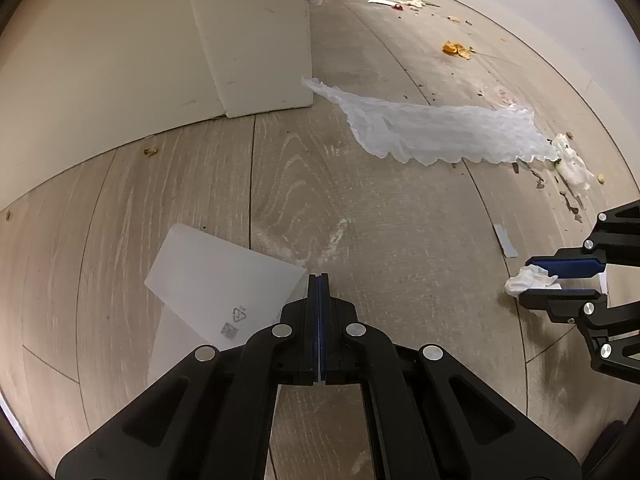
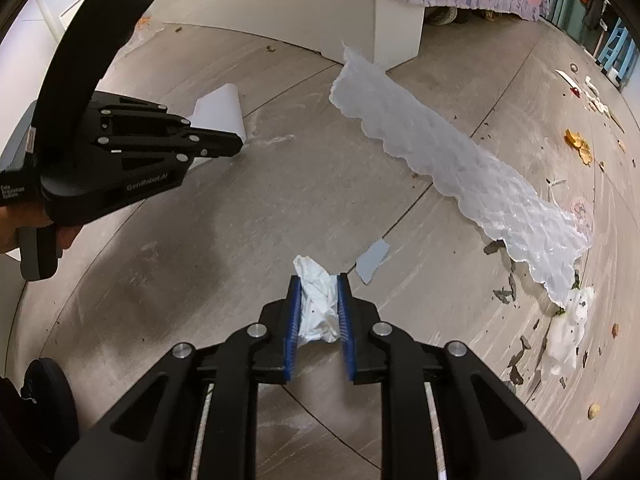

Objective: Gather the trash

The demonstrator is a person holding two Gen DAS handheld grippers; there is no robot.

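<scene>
In the left wrist view, our left gripper (image 1: 319,280) is pinched tight on the corner of a white plastic sheet (image 1: 216,280) on the floor (image 1: 400,220). The sheet shows a recycling mark and a small square code, too tiny to read. Past the sheet lies a long clear wrapper (image 1: 432,132).

In the right wrist view, our right gripper (image 2: 319,292) squeezes a crumpled tissue (image 2: 318,304), just before the wrapper (image 2: 460,168). The left gripper's (image 2: 236,145) body reads "GenRobot.AI". Peels (image 2: 578,146), bits and another tissue (image 2: 568,328) beyond the wrapper remain, so we judge the job barely begun.
</scene>
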